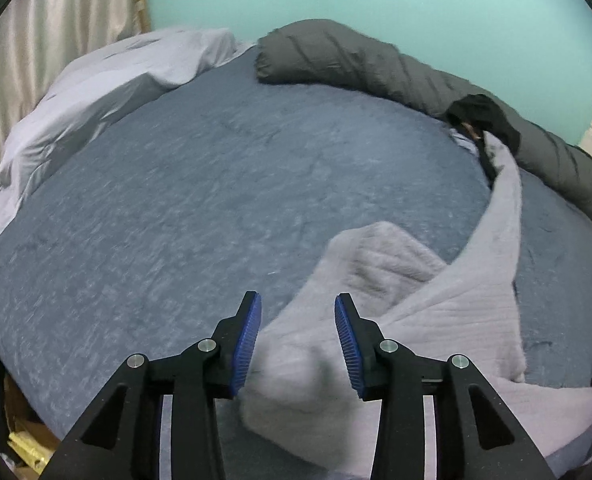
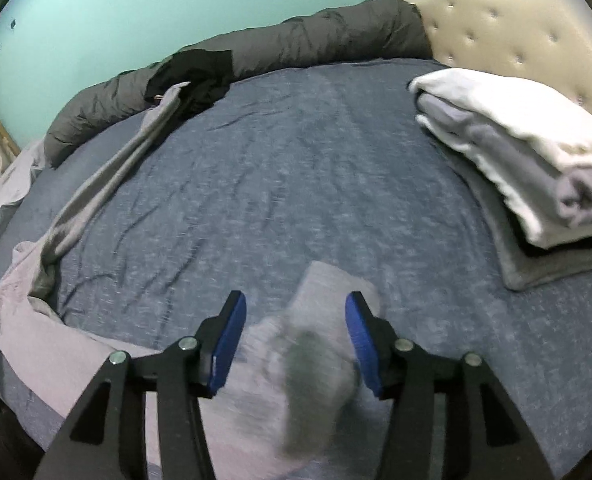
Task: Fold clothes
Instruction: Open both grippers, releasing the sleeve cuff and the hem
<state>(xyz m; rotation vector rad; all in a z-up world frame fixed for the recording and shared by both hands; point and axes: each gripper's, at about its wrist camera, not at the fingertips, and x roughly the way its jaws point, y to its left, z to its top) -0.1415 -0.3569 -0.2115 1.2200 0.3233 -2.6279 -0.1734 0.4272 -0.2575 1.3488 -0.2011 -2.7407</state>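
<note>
A light grey knit garment [image 1: 436, 320] lies crumpled on the blue bed sheet [image 1: 176, 200], with one long part trailing toward the far edge. My left gripper [image 1: 297, 300] hangs over its near corner; the blue pads [image 1: 248, 344] stand apart and the cloth between them is loose and blurred. In the right wrist view the same garment [image 2: 316, 340] bunches between the spread jaws of my right gripper [image 2: 296, 296], and no pad presses on it. Its long strip [image 2: 96, 184] runs off to the left across the bed sheet [image 2: 296, 160].
A stack of folded white and grey clothes [image 2: 516, 148] sits at the right by the tufted headboard [image 2: 516, 32]. A dark grey rolled duvet [image 1: 376, 64] lines the far edge, with a black garment [image 1: 480, 112] on it. A pale lilac cover [image 1: 96, 92] lies at the left.
</note>
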